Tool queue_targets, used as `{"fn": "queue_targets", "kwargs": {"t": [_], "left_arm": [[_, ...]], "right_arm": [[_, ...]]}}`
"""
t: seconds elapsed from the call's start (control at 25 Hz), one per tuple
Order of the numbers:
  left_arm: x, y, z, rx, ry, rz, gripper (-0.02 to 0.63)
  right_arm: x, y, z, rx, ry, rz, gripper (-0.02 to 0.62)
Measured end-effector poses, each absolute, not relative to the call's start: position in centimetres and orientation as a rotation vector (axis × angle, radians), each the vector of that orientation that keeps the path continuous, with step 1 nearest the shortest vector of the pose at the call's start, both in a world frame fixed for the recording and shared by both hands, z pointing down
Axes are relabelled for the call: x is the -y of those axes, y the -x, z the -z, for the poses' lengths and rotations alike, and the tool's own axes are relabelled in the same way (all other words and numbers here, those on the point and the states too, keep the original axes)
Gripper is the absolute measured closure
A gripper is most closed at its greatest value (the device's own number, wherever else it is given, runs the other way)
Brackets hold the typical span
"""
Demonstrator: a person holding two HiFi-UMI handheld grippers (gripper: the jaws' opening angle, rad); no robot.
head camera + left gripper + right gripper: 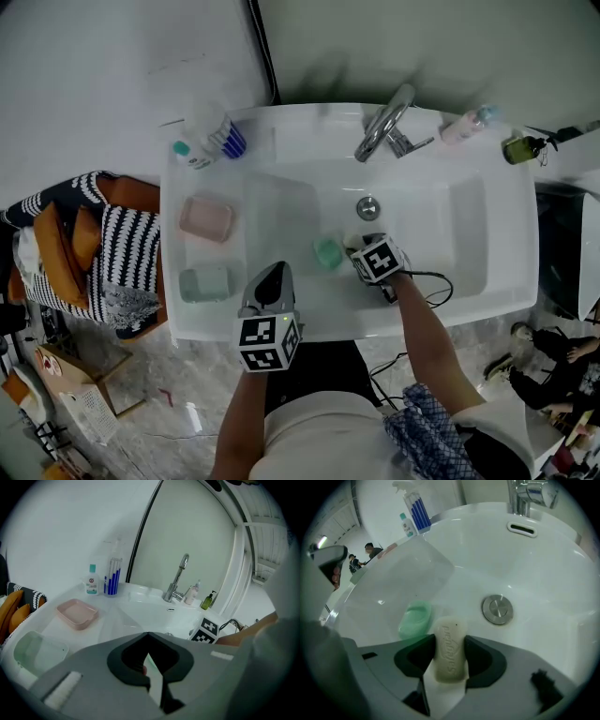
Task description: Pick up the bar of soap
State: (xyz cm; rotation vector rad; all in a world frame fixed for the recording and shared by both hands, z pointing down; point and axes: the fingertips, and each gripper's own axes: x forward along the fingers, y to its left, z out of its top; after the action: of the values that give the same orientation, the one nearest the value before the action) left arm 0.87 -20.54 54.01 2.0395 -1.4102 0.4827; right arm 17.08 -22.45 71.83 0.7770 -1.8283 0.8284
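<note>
Pinching soap [450,653] near drain [497,609], right gripper [450,640] jaws clamp bar's long sides. Risk: bar probably slick, could squirt out on lift, hitting green soap [416,618] beside drain. Left gripper [147,637] jaws pressed together, empty.

soap [449,651] in sink [543,564] (drain [497,609] behind), faucet [384,127] beyond

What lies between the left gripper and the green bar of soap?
Only bare white basin, seen in the head view, separates the left gripper from the green bar of soap.
</note>
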Motion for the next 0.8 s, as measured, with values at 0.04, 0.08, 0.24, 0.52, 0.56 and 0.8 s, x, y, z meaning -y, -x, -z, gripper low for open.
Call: {"fn": "queue_targets", "kwargs": {"t": [0.04, 0.08, 0.24, 0.52, 0.56, 0.8], "left_arm": [[20.5, -1.0, -54.0, 1.408, -2.043, -0.483, 0.600], [20.4, -1.0, -54.0, 1.407, -2.046, -0.484, 0.600], [20.1, -0.9, -54.0, 1.401, -2.048, -0.490, 0.600], [19.5, -0.4, -53.9, 1.404, -2.037, -0.484, 0.600], [19.4, -0.3, -54.0, 1.404, -2.033, -0.480, 0.600], [19.0, 0.5, -53.7, 1.417, -2.021, -0.452, 0.600]], "right_arm": [[22.5, -17.1, -71.8, 1.828, -0.783, -0.831, 0.385], [22.7, -17.0, -71.8, 1.829, -0.791, -0.845, 0.383], [22.8, -17.0, -71.8, 1.831, -0.794, -0.879, 0.383], [22.9, -16.9, -71.7, 1.835, -0.824, -0.866, 0.383], [22.8, -16.9, -71.7, 1.838, -0.821, -0.870, 0.383], [22.8, -17.1, -70.7, 1.851, -0.834, -0.854, 0.364]]}}
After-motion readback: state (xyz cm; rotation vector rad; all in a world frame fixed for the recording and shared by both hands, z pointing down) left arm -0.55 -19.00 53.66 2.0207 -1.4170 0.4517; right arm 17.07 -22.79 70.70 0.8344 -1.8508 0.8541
